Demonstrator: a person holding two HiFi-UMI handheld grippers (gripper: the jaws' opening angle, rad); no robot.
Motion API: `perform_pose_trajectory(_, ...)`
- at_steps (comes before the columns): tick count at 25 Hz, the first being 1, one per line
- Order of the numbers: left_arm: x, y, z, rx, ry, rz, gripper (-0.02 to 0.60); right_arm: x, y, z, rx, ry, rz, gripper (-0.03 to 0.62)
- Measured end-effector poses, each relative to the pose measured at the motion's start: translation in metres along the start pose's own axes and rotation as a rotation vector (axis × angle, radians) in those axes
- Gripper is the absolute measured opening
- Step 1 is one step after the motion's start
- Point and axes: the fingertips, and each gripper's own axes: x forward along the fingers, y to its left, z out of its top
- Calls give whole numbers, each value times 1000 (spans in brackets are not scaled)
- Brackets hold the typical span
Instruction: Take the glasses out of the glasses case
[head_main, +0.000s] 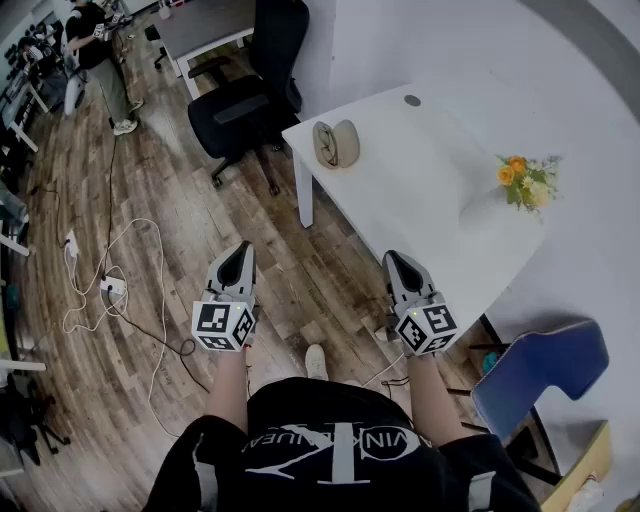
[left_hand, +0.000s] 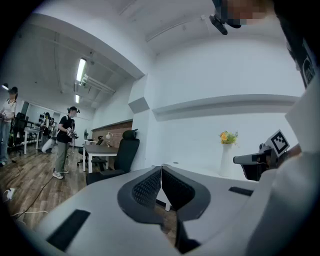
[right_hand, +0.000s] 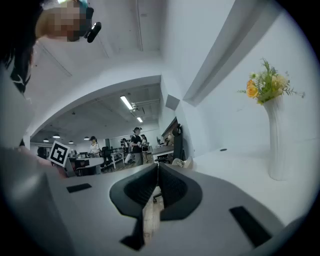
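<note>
Overall scene: a person stands on a wood floor (head_main: 150, 200) before a white desk (head_main: 420, 210), one gripper in each hand, seen from above.
Glasses case (head_main: 335, 143): beige and rounded, showing two oval parts side by side; whether it is open cannot be told from this distance.
Case position: on the desk, near its left corner and just inside the edge that faces a black office chair (head_main: 245, 100); nothing touches it.
Case in the right gripper view: a small beige shape (right_hand: 183, 162) at the desk's edge, beyond the jaw tips.
Left gripper (head_main: 243, 250): held level over the floor, well short of the desk; its jaws are pressed together with nothing between them (left_hand: 161, 171).
Right gripper (head_main: 392, 258): held level beside the desk's near edge, well apart from the left one; its jaws are also closed and empty (right_hand: 157, 168).
Arms: both forearms reach forward from the body, marker cubes turned up.
Also on the desk: a white vase of flowers (head_main: 522, 182), near the wall-side edge, well apart from the case.
</note>
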Motion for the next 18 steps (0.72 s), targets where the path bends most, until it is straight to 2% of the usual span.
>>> perform_pose_trajectory(10,25,17,-4,-11,-2,-2,20,27,-10,-6,14,5,-11,28)
perform_pose_trajectory(18,18,28,-12,-32,13,15,20,35,-4,-14,19,22,2,28)
